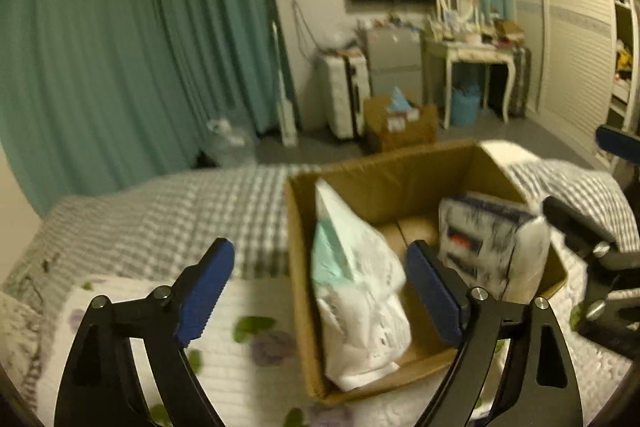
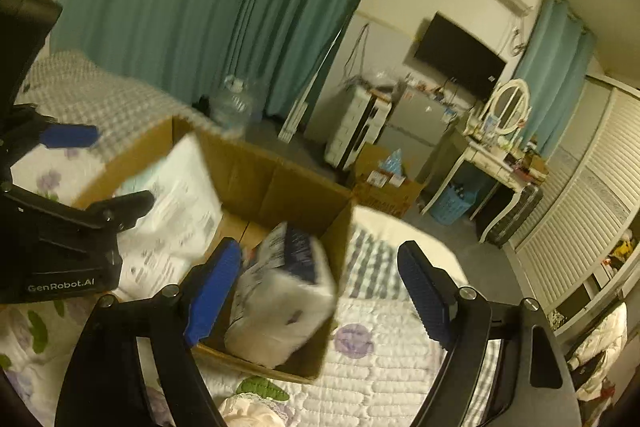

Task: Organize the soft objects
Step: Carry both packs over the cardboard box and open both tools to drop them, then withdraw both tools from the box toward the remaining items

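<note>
Both grippers, left (image 1: pixel 320 297) & right (image 2: pixel 326 293), spread, empty; white bag (image 1: pixel 360 299) prob soft, slippery, so we'd pinch mid-fold

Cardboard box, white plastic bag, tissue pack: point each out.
cardboard box (image 1: pixel 384 179): left wrist view, inner back wall.
white plastic bag (image 1: pixel 360 291): left wrist view, middle of its front face.
tissue pack (image 2: pixel 280 303): right wrist view, white side face.

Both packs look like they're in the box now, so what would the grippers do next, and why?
Probably lift both grippers up and back from the cardboard box. The white plastic pack and the tissue pack sit inside it, and both the left gripper and right gripper are open, gripping nothing. Backing off frees them to fetch another soft item.
</note>
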Motion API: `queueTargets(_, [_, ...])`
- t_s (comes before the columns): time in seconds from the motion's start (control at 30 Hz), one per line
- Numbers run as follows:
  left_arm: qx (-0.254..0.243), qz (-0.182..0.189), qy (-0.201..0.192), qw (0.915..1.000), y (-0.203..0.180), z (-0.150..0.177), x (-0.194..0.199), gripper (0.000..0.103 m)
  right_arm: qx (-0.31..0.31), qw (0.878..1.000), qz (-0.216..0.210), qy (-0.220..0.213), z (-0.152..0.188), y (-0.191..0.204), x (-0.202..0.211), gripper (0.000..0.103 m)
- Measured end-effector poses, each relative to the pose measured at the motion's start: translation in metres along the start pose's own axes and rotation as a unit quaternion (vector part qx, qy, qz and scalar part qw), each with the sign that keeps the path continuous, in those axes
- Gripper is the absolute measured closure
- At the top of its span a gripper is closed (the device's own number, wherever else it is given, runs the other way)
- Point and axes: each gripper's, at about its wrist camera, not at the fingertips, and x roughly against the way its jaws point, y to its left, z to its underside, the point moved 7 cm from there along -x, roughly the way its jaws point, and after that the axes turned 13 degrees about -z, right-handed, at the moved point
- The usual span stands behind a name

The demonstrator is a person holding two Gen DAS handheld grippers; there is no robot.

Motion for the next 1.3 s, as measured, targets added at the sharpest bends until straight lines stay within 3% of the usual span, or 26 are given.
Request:
queueTargets(0.23, [0.046,0.014,-0.035,0.9982,0.036,-0.016,0.054,0.014,-0.042,0.996,0.004,-0.075,-0.034,-0.019,0.075,0.016])
queueTargets(0.5, [0.108,0.007,-0.104,0.9886,0.079,-0.028,0.136,0.012,-0.058,0.988,0.009,-0.144,-0.057,-0.016,0.166,0.0])
queueTargets(0.6, [0.118,-0.008,-0.117,0.9861,0.091,-0.029,0.156,0.01,-0.072,0.986,-0.004,-0.152,-0.061,-0.009,0.187,0.0])
queueTargets(0.67, [0.121,-0.016,-0.128,0.9842,0.098,-0.027,0.167,0.001,-0.077,0.984,-0.009,-0.162,-0.061,-0.004,0.202,0.0])
queueTargets(0.87, [0.127,-0.02,-0.137,0.9823,0.11,-0.016,0.19,0.0,-0.072,0.983,-0.005,-0.166,-0.062,0.012,0.235,0.0])
queueTargets(1.07, [0.134,0.0,-0.128,0.9828,0.109,-0.001,0.195,0.0,-0.092,0.982,-0.012,-0.167,-0.047,0.018,0.259,0.0])
queueTargets(1.3, [0.131,0.003,-0.106,0.9857,0.101,0.022,0.181,0.0,-0.103,0.984,-0.003,-0.144,-0.023,0.015,0.248,0.0])
